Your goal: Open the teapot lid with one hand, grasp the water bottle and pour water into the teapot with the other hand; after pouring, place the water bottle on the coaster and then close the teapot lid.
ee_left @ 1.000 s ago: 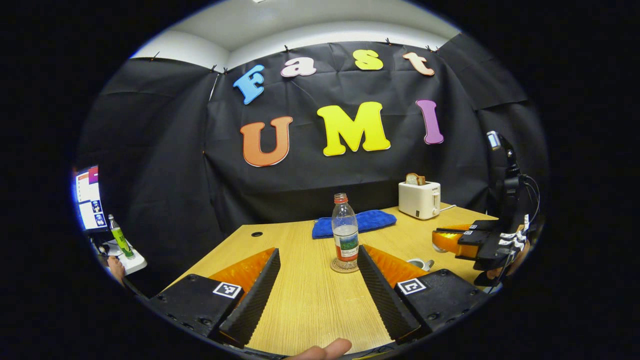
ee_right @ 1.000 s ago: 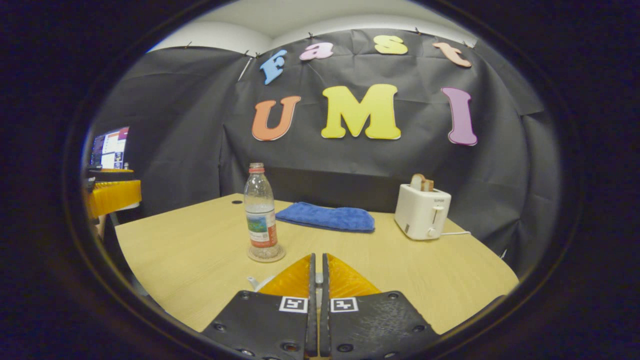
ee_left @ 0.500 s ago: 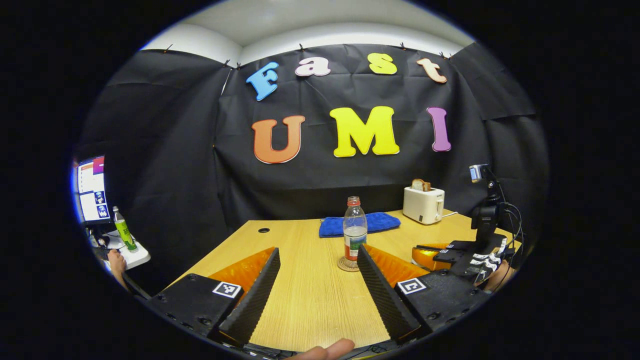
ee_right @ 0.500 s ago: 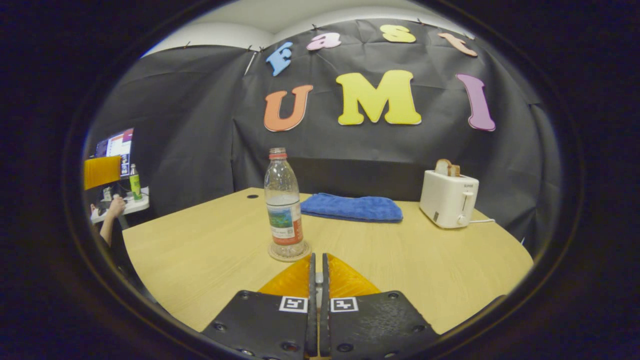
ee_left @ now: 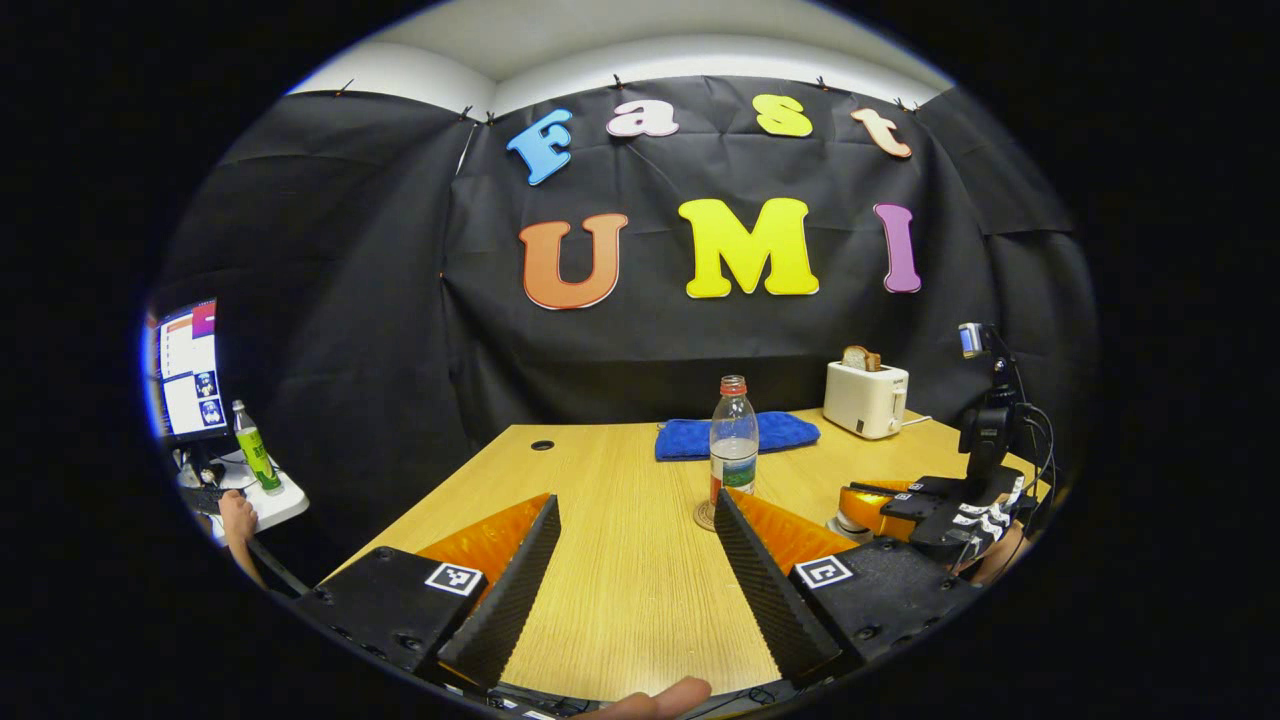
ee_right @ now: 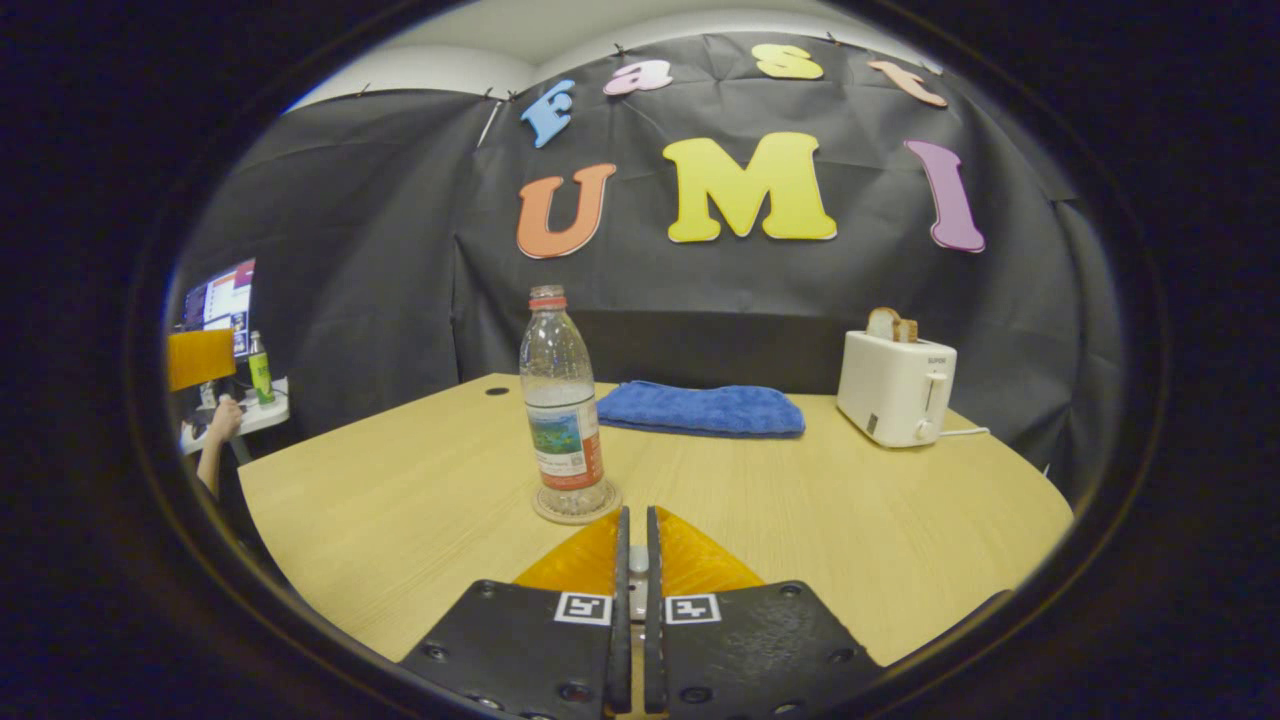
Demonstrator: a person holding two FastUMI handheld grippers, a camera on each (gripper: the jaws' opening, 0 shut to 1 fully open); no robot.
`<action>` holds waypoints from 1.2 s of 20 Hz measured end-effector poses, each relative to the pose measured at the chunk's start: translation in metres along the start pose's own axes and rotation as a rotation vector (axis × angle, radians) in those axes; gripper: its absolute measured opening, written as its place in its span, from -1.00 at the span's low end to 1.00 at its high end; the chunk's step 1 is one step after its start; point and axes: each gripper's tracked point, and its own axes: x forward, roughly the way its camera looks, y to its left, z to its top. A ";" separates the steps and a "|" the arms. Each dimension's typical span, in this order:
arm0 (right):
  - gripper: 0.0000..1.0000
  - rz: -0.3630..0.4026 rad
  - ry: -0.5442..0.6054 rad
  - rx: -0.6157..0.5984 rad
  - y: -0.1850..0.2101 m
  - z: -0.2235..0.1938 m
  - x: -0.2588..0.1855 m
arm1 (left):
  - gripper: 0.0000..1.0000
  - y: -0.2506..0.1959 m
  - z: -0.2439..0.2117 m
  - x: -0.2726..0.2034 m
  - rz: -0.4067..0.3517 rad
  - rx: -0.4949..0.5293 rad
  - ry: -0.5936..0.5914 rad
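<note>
Ahead of both grippers the bottle (ee_right: 562,400) stands upright on the coaster (ee_right: 576,505) on the table (ee_right: 850,540), its red cap on and water partway up. From the right gripper view it sits just beyond and slightly left of the right gripper (ee_right: 632,545), whose fingers are pressed almost together with only a thin slit between; whether they pinch anything I cannot tell. From the left gripper view the left gripper (ee_left: 635,545) is spread wide with bare table between its fingers, and the bottle (ee_left: 734,450) rises just behind its right finger.

That view also takes in the other gripper at the right edge, held low over the table, with a small pale shape under it too hidden to name.

Farther back lie a blue towel (ee_right: 703,409) and a white toaster (ee_right: 895,388) with bread in it. The bottle's label carries a picture and red band; its writing is too small to read.
</note>
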 end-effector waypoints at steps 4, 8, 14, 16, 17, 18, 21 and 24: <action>-0.86 -0.013 -0.015 0.009 -0.007 0.002 -0.005 | 0.94 -0.001 -0.002 0.000 -0.004 0.006 0.008; -0.87 -0.019 -0.018 0.002 -0.011 0.006 -0.012 | 0.94 -0.001 -0.002 0.000 -0.002 0.002 0.008; -0.60 -0.031 -0.011 0.040 -0.015 0.017 -0.040 | 0.94 -0.005 0.001 -0.003 -0.021 -0.029 0.007; -0.48 -0.049 -0.030 0.041 -0.020 0.027 -0.055 | 0.95 -0.006 0.007 -0.007 -0.030 -0.043 -0.009; -0.39 -0.076 -0.036 0.033 -0.027 0.031 -0.062 | 0.94 -0.004 0.009 -0.009 -0.025 -0.046 -0.015; -0.34 -0.102 -0.040 0.025 -0.033 0.034 -0.068 | 0.95 -0.004 0.010 -0.010 -0.022 -0.048 -0.017; 0.21 -0.113 -0.067 0.027 -0.040 0.044 -0.093 | 0.92 -0.005 0.015 -0.017 -0.020 -0.060 -0.023; 0.56 -0.137 -0.104 0.054 -0.057 0.055 -0.117 | 0.99 -0.004 0.021 -0.021 -0.004 -0.058 -0.034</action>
